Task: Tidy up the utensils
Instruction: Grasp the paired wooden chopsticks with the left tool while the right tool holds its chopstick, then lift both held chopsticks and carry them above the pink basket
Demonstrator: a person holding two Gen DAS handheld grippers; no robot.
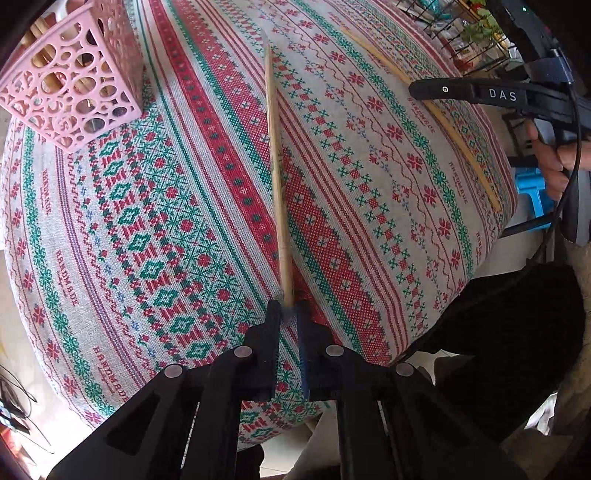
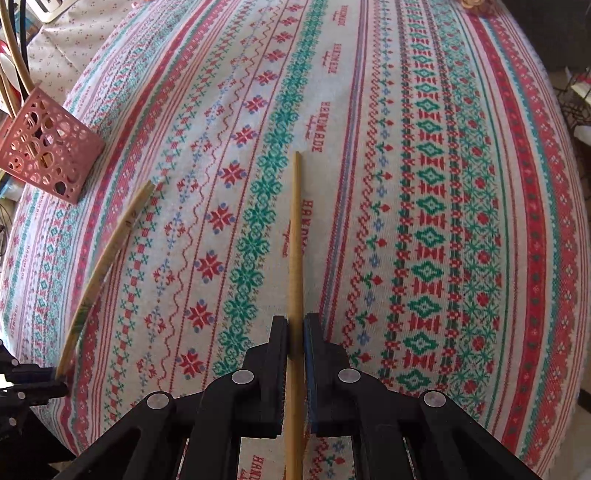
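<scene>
A wooden chopstick (image 1: pixel 275 155) runs up the middle of the left wrist view, its near end pinched between the pads of my left gripper (image 1: pixel 290 308), which is shut on it. A second chopstick (image 2: pixel 295 236) lies along the right wrist view, with my right gripper (image 2: pixel 295 325) shut on it partway along, so its tail passes back between the fingers. The pink perforated basket (image 1: pixel 70 85) stands at the far left of the table (image 1: pixel 147 221), holding several long utensils. The left wrist view also shows the right gripper (image 1: pixel 415 90) on its chopstick (image 1: pixel 461 147).
The patterned red, green and white tablecloth (image 2: pixel 443 184) covers the whole table. The basket (image 2: pixel 48 147) sits near the left edge. A hand (image 1: pixel 550 162) holds the right tool off the table's right edge, beside a blue part (image 1: pixel 532 195). A wire rack with plants (image 1: pixel 476 33) stands beyond.
</scene>
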